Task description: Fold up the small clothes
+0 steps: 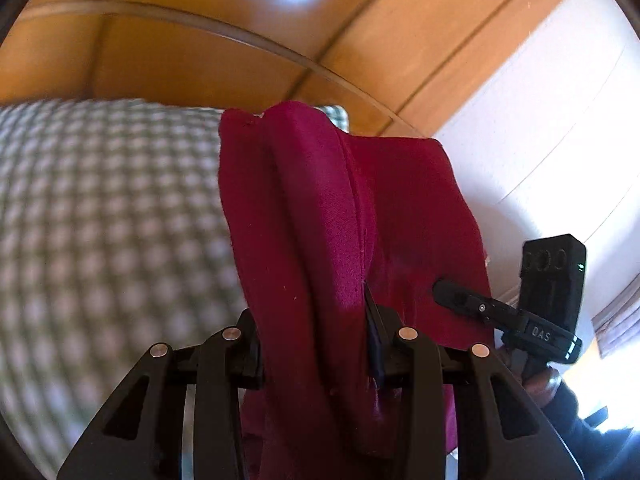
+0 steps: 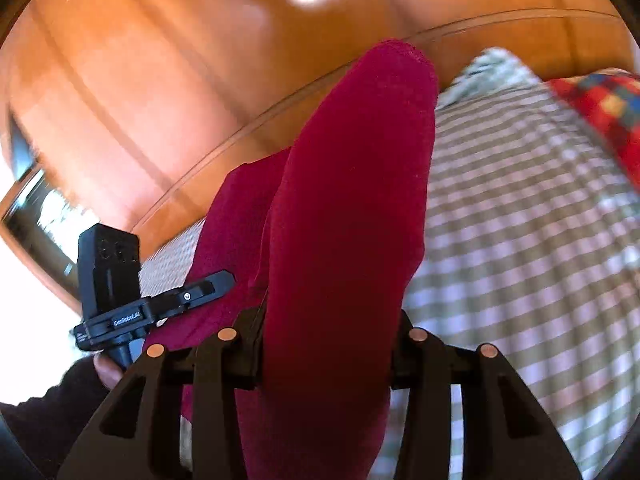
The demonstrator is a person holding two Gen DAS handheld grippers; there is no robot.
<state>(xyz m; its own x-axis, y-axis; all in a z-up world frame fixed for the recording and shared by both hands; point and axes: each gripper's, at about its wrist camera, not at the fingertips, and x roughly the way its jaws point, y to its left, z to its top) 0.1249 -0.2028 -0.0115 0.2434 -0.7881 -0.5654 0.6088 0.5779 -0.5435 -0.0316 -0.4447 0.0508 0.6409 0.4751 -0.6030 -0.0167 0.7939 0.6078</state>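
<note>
Now both tools, left tool [image 1: 316, 344] and right tool [image 2: 326, 340], clench the crimson garment [image 1: 340, 208] aloft mid-fold; next, lay it flat on the checked bed [image 1: 100, 220].

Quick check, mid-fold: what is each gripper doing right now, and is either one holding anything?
Left gripper: shut on the crimson garment, which bunches between its fingers.
Right gripper: shut on the same crimson garment, a thick fold of it.

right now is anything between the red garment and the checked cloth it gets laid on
Nothing visible. Both tongs, left and right, grip the red garment, and the checked cloth near it looks bare; a colourful patchwork item lies off at its far edge.
</note>
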